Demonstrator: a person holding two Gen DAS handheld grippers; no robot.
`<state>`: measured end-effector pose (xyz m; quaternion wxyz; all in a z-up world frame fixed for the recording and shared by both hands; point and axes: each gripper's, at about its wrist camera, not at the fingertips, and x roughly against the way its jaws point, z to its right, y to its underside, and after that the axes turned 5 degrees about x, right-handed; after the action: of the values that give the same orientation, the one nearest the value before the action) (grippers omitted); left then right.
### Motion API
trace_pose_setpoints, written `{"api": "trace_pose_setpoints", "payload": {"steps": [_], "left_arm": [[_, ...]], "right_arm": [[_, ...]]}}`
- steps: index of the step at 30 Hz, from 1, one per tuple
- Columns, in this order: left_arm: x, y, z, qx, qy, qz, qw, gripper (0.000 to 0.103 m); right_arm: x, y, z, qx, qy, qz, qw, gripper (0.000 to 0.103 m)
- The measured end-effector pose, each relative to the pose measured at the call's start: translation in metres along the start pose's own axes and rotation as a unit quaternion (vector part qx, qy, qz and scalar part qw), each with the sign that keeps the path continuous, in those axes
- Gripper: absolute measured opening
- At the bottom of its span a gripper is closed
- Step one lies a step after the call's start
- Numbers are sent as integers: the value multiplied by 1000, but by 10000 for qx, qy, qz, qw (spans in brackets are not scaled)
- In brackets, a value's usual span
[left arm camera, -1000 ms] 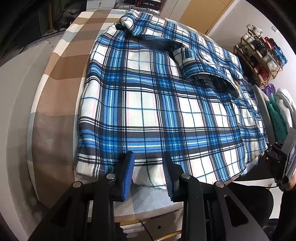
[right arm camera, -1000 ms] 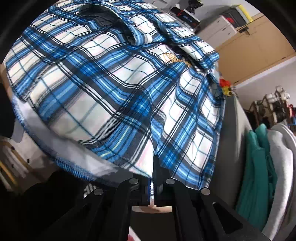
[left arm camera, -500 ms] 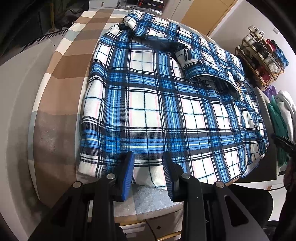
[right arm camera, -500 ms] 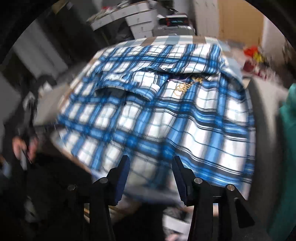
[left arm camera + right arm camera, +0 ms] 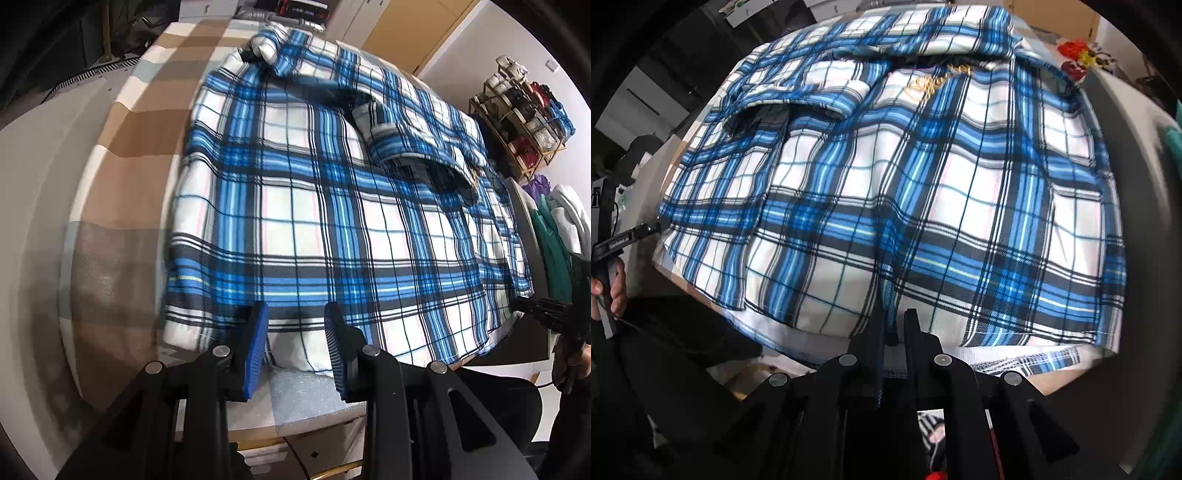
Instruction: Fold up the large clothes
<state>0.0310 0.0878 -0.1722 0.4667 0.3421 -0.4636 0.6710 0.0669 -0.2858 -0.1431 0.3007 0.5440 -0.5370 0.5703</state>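
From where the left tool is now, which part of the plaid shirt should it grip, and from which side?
Probably the near hem of the plaid shirt, approached straight from the table's front edge. That hem lies flat between the open fingers of the left tool.

A blue-and-white plaid shirt is spread flat on a table covered with a brown-and-beige checked cloth. A folded sleeve is laid across the shirt's upper right part. The left gripper is held at the near hem, its blue-padded fingers parted, with white hem cloth seen between them. White foam shows below the hem. At the right, the right gripper is partly seen beside the shirt's corner; its jaws cannot be made out. A shelf and stacked clothes are seen beyond.
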Motion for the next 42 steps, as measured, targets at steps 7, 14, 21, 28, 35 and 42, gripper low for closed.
{"api": "trace_pose_setpoints", "payload": {"steps": [7,14,21,28,35,42], "left_arm": [[27,-5,-31,456,-446,359,9973,57],[18,1,-48,551,-639,-53,9964,59],[3,-7,-42,362,-516,-173,9979,58],[-1,-17,-21,-79,-448,-407,9981,5],[26,-37,-14,224,1025,-69,9945,3],[-14,-38,-36,803,534,-631,9933,18]], "right_arm": [[42,-19,-58,-18,-1167,1644,9795,44],[35,-17,-93,-225,-2443,2831,9272,61],[42,-3,-88,-130,-2463,2957,9229,74],[48,3,-73,-356,-2664,3039,9140,76],[49,7,-71,-377,-2729,2983,9139,77],[48,7,-70,-412,-2779,2942,9135,77]]}}
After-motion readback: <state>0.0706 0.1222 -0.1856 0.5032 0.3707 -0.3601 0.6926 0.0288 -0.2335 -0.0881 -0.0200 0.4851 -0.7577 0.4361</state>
